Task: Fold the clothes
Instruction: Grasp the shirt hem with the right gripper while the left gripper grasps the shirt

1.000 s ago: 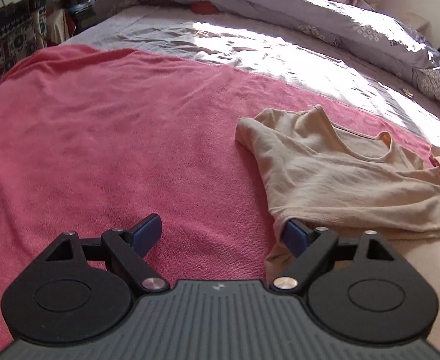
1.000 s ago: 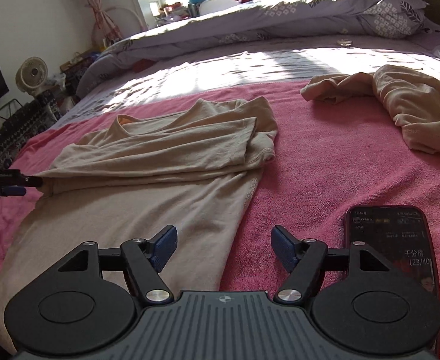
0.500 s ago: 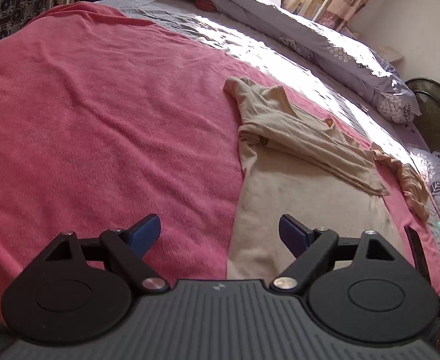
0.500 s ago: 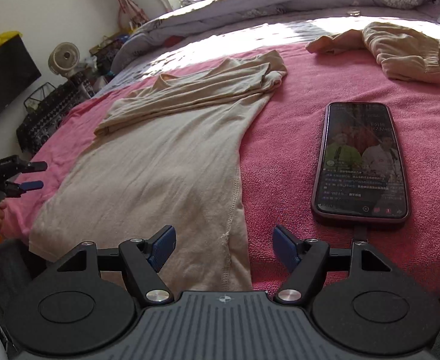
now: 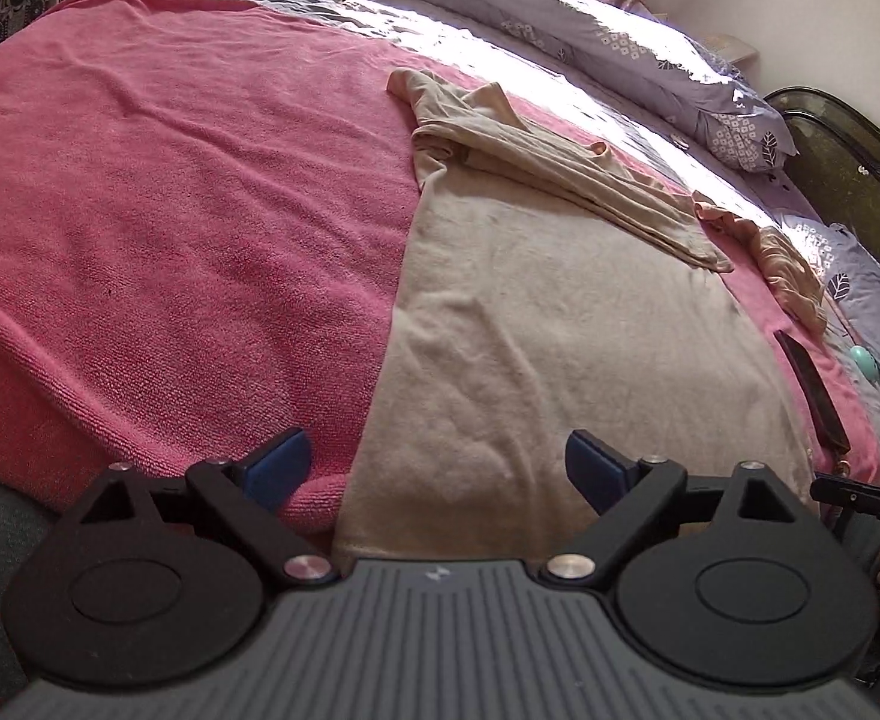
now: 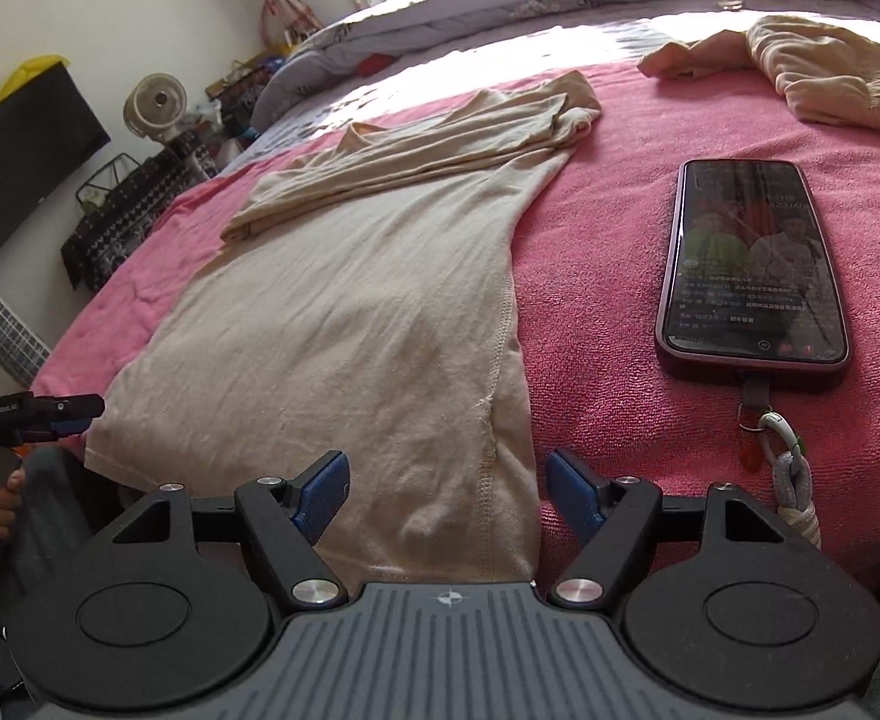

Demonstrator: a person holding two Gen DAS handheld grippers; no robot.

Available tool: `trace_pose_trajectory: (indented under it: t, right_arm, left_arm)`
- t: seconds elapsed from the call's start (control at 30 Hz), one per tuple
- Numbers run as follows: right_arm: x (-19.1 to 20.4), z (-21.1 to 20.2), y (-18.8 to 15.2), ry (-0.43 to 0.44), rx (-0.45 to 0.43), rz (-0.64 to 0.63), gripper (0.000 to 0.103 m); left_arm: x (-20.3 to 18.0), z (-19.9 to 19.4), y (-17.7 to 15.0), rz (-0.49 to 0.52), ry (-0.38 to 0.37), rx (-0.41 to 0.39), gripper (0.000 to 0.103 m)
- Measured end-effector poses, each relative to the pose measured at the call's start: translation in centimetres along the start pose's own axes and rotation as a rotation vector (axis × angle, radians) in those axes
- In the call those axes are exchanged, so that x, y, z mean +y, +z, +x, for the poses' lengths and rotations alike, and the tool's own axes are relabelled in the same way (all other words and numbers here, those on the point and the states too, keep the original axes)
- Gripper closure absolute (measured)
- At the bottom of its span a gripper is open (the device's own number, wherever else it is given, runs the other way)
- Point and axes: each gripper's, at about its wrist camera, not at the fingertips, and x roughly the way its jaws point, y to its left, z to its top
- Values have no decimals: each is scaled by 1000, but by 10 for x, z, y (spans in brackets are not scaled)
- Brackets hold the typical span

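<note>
Lying flat on the pink blanket (image 5: 170, 192), the tan shirt (image 5: 547, 324) had its top part and sleeves folded across it. Its bottom edge hung at the near side of the bed, right under both grippers. The left gripper (image 5: 437, 468) was over the shirt's left bottom corner, at six o'clock in its own view. Its jaws were opening and held nothing; the blue pads did not pinch the cloth. The right gripper (image 6: 445, 489) was over the shirt's right bottom corner. Its jaws were opening too, with only loose cloth below them. A phone (image 6: 751, 264) lay on the blanket at about two o'clock from the right gripper. Another tan cloth (image 6: 811, 78) sat bunched up far back, past the phone
</note>
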Motion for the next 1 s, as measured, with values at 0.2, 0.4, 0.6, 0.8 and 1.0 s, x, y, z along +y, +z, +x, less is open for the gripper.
trace_pose_trajectory:
  t: [0.2, 0.4, 0.6, 0.8, 1.0]
  right_arm:
    - [5, 5, -1, 5, 5, -21, 16]
    - [5, 1, 0, 45, 33, 45, 40]
    - [2, 0, 1, -12, 82, 98, 94]
    - [5, -20, 14, 15, 100, 77, 96]
    - [0, -13, 6, -28, 202, 23, 95]
  left_arm:
    - [2, 1, -6, -20, -31, -26, 20]
    - [21, -2, -6, -149, -16, -59, 68]
    - [26, -6, -4, -215, -45, -85, 103]
    - [6, -25, 14, -103, -101, -146, 103]
    - [16, -4, 4, -105, 10, -10, 103]
